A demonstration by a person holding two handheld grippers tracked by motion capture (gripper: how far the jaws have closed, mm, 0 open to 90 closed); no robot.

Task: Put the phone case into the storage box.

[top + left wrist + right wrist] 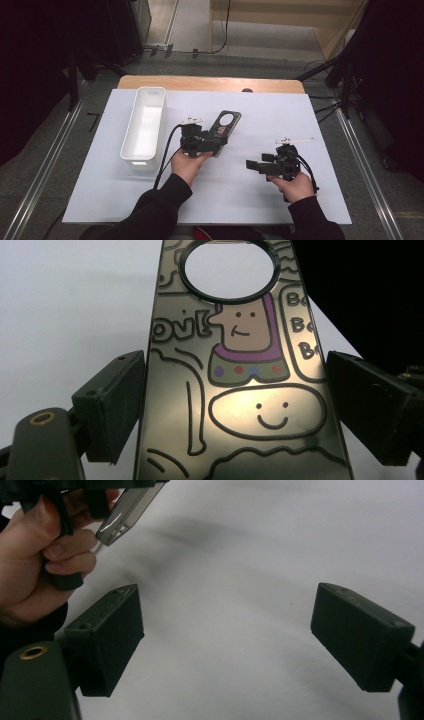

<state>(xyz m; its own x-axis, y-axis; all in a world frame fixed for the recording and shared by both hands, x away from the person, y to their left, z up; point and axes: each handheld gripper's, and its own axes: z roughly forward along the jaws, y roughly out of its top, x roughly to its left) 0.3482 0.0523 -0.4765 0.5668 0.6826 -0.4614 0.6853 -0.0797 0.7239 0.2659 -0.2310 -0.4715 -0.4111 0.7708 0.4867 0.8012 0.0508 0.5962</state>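
The phone case (240, 390), stiff, light, glossy-slick, sits clamped by its long edges in my left fingers (112, 405), right fingers (107, 640) empty and spread wide at four o'clock.

High view looks down; tool views close, sharing white mat (280, 125).

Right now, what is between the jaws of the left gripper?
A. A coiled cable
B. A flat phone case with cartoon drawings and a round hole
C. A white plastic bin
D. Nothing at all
B: in the left gripper view the phone case, with its cartoon figures and round hole, sits between the two black jaws of the left gripper, which close on its edges; the white bin stands apart on the table.
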